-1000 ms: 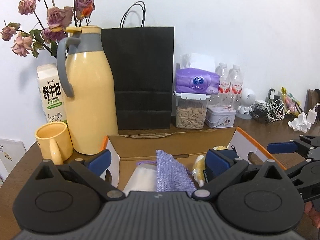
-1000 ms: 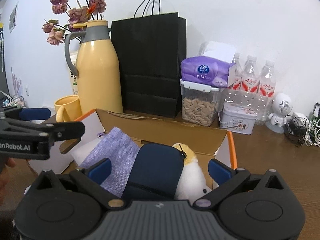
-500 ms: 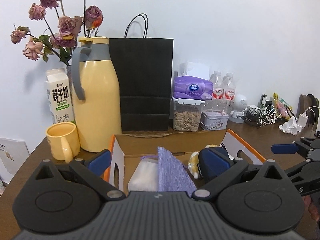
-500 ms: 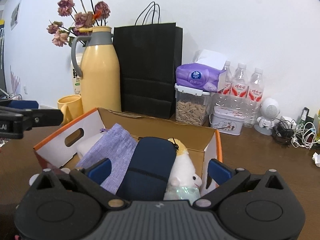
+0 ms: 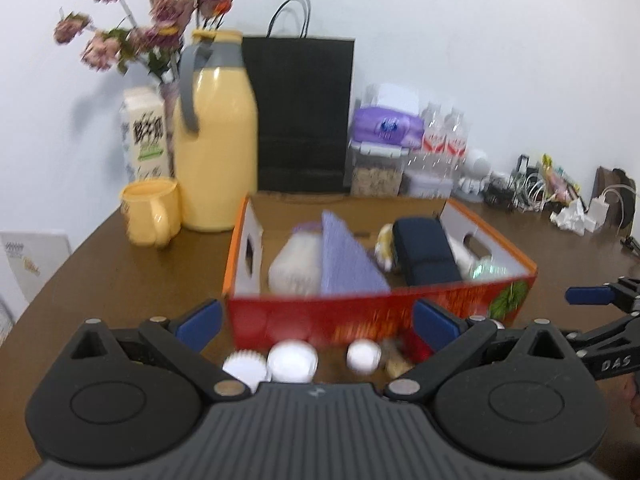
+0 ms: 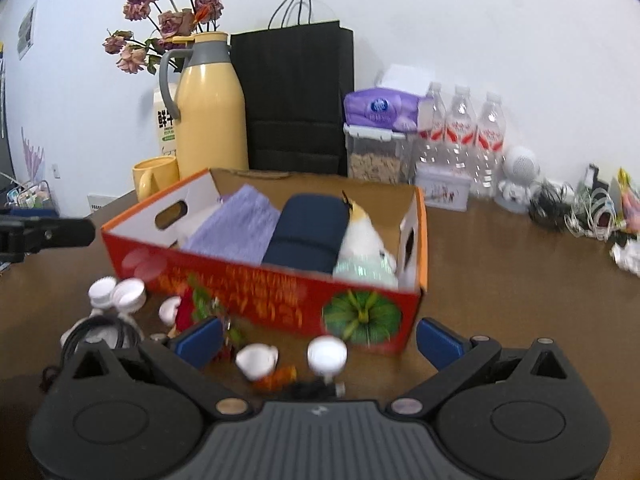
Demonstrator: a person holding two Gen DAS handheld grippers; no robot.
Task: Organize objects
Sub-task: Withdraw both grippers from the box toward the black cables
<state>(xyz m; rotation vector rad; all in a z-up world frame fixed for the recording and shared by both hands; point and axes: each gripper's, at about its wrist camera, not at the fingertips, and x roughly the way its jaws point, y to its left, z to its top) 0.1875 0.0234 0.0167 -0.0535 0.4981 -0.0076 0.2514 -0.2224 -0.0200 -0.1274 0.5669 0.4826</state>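
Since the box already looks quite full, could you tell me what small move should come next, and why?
Probably lower the open right gripper onto the small white cap lying on the brown table before the red cardboard box; loose bits remain outside it, and both grippers are empty.

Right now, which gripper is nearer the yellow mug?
Left. The left gripper is toward the box end beside the yellow mug; the right gripper is toward the opposite end.
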